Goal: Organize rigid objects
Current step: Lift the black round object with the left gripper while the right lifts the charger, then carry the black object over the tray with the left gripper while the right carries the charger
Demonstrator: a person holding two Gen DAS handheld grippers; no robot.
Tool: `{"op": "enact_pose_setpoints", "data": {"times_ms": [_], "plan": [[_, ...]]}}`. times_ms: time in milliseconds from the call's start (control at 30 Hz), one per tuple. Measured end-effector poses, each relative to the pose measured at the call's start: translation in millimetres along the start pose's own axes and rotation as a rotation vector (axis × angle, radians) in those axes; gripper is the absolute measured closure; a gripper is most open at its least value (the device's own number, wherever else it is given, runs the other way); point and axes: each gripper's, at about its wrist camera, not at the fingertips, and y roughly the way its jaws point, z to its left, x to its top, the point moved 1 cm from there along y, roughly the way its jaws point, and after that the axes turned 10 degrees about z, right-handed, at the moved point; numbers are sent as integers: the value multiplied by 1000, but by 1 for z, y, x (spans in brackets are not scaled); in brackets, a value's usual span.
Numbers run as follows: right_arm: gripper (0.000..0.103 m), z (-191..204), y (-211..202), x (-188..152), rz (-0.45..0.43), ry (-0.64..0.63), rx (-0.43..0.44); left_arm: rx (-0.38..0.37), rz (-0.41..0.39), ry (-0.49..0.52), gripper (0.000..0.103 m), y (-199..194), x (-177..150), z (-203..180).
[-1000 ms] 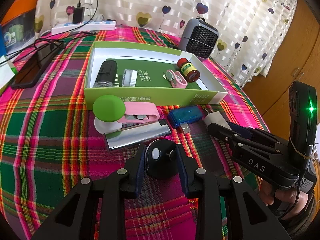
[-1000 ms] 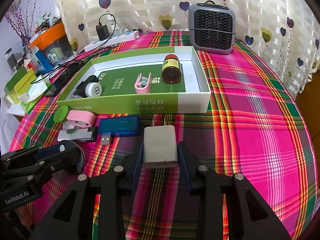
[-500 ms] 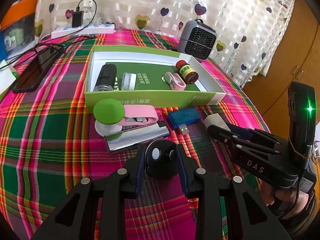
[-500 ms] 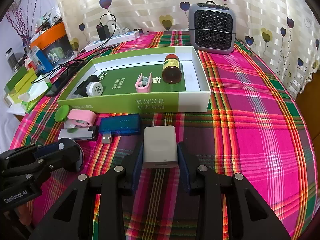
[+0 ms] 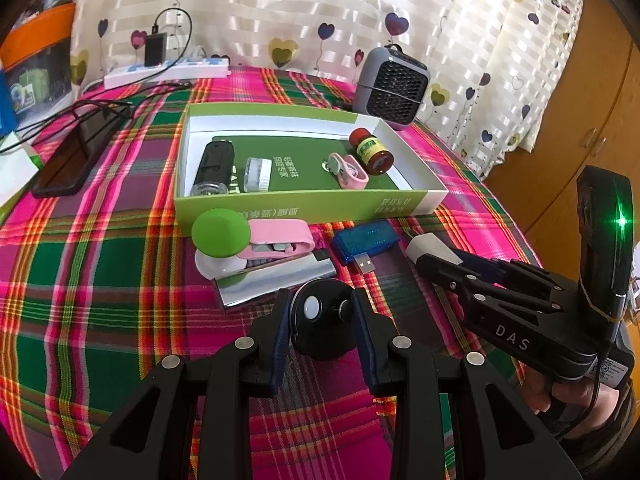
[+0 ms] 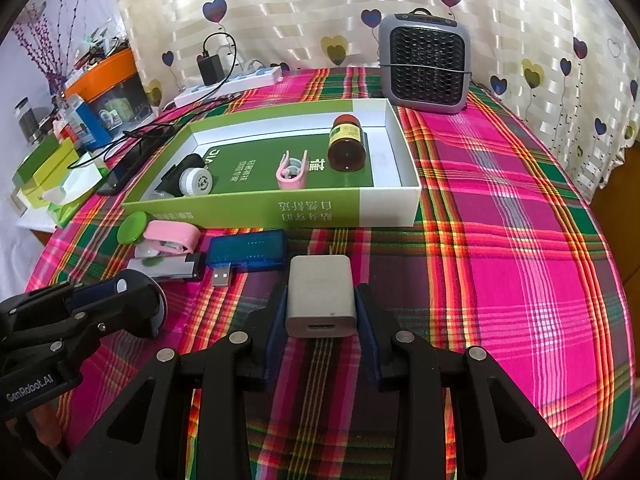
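Gripping two gadgets beside a green box (image 6: 260, 210).
The left gripper (image 5: 322, 322) clamped a black disc (image 5: 320, 326); the right gripper (image 6: 320, 308) clamped a white charger (image 6: 320, 296).

We count four things inside one green and white box (image 5: 304, 210): one black cylinder (image 5: 214, 168), one small white jar (image 5: 257, 174), one pink clip (image 5: 349, 170) and one brown bottle (image 5: 370, 151). On the counter (image 6: 520, 240) in front of the box we count six loose items: one green-topped disc (image 5: 220, 234), one pink stapler (image 5: 280, 236), one silver lighter (image 5: 276, 276), one blue USB stick (image 5: 366, 240), one black round gadget (image 5: 323, 324) and one white charger (image 6: 321, 296). We see two tools, left (image 5: 322, 320) and right (image 6: 321, 312), and one grey heater (image 6: 424, 70).
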Motion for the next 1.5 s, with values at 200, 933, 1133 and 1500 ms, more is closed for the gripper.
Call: {"op": "enact_pose_setpoints", "data": {"times_ms": [200,933,1133,1500], "plan": [[68,-1,-3,-1,-5,-1,5,9,-4,4,74,-2,-1,-1],[68,5,-20,6,-42,-23,19,45,-46,27,74,-21,9,-4],[68,7,-26,14,-54,-30,22,45,-60,30,74,-26,18,-3],[68,12,-29,33,-68,-46,30,55,-83,22,74,-31,40,5]]}}
